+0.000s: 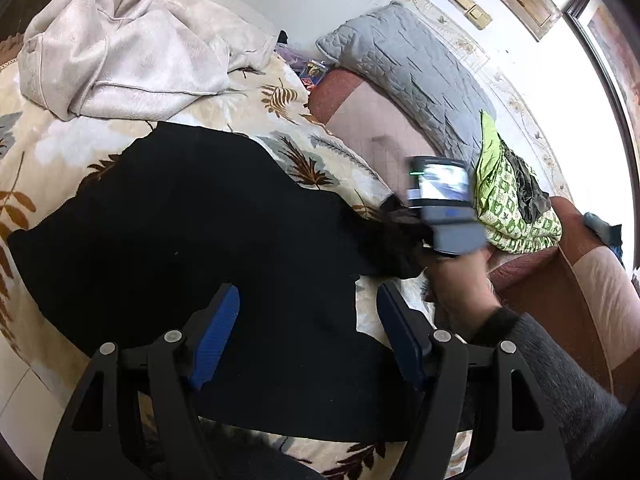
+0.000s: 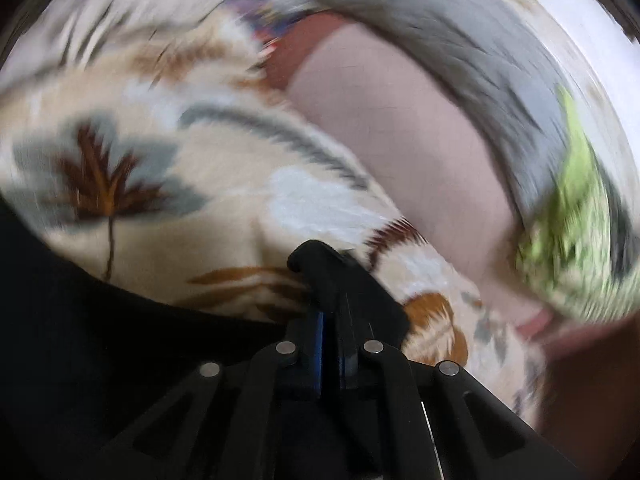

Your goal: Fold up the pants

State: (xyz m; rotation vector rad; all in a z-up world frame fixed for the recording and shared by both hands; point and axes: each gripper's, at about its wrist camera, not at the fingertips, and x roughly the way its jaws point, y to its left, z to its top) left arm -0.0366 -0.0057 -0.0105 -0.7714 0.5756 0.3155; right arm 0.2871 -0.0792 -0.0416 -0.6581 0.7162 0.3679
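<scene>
Leaf-print bedspread (image 1: 60, 152), right hand-held gripper (image 2: 326, 320) pinching black pants (image 1: 192, 232)

the black left gripper with blue ribbed pads (image 1: 308, 328) is hovering with its two fingers spread wide apart, nothing between them. the black right gripper with blue inner pads (image 2: 330, 320) is pressing its fingers together on a fold of black cloth; from the left wrist view it is blurred (image 1: 404, 226), and the bare right hand (image 1: 460, 284) in a grey fuzzy sleeve is gripping its handle.
</scene>
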